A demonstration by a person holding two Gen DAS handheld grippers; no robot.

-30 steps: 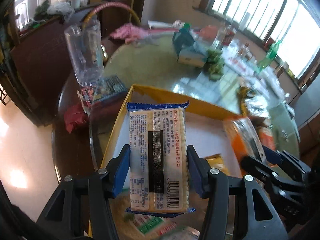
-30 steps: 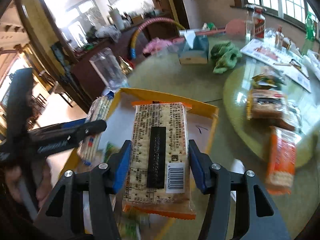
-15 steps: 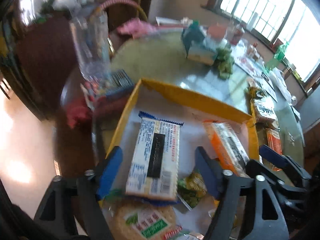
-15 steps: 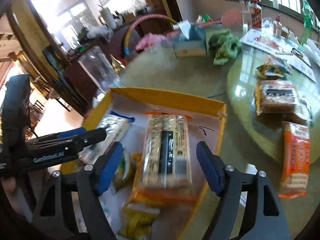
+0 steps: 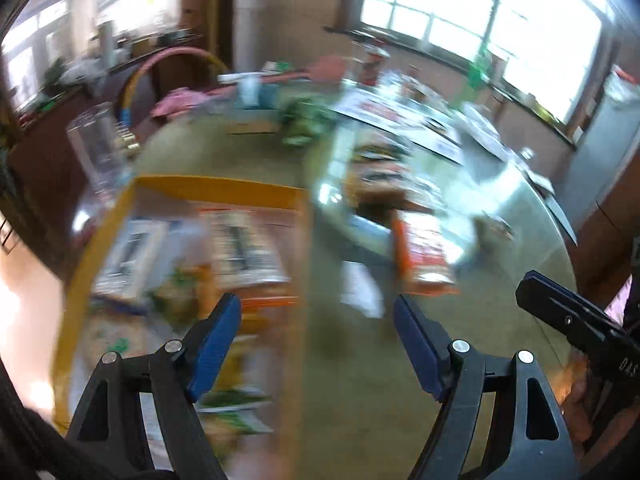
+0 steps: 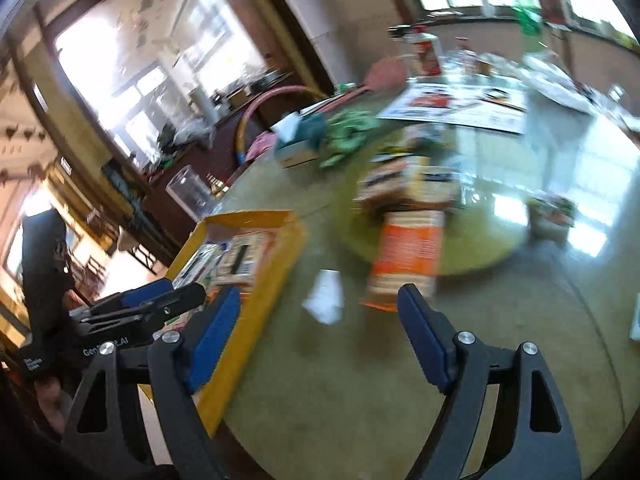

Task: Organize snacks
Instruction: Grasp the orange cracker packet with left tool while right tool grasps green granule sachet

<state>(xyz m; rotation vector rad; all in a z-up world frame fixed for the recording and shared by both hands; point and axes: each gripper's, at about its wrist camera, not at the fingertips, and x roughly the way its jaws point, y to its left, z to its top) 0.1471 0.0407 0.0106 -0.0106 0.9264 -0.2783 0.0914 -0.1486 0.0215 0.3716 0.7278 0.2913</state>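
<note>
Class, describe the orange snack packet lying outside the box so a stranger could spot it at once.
Start at the yellow cardboard box on the round green table. Look right, past a white paper scrap. The orange snack packet lies there flat at the raised glass turntable's edge, the only bright orange thing outside the box.

Heavy motion blur, blown-out windows (image 5: 480, 20), glare on tabletop (image 6: 580, 184), fisheye-bent edges

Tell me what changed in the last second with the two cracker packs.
Both grippers, left and right, let go of their cracker packs, which now lie in the yellow box. Both swung right toward the orange pack on the table. The box stayed put.
</note>
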